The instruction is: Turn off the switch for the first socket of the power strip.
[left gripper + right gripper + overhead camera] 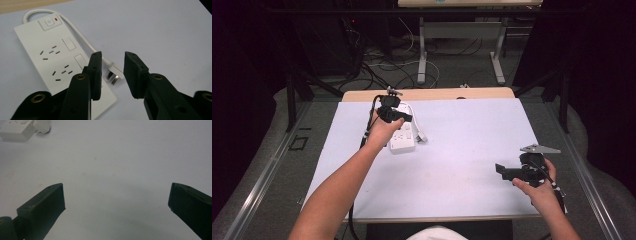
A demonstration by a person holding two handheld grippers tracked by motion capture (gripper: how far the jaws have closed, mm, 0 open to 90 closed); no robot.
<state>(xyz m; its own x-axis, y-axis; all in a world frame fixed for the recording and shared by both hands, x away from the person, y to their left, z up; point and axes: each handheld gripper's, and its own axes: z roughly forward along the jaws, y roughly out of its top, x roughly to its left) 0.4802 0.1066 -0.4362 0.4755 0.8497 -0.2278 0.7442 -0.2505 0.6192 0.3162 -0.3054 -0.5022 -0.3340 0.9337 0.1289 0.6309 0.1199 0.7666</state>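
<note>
The left claw (404, 117), arm stretched forward, hovers parted over the white plastic power strip (53, 58) and its white three-pin plug (114, 75) on the white-covered bench (462, 150). The right claw (502, 171) sits low near the bench's right edge, spread wide and holding nothing.

A white-covered table (452, 165) — on it a white power strip (403, 137), its plug (114, 73) lying just beside.

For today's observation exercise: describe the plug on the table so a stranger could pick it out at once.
Start at the white table cover and find the white power strip under the left gripper. Its cord loops from the switch end along one side. The plug ends that cord: small, white, with bare metal prongs, lying unplugged beside the strip.
</note>
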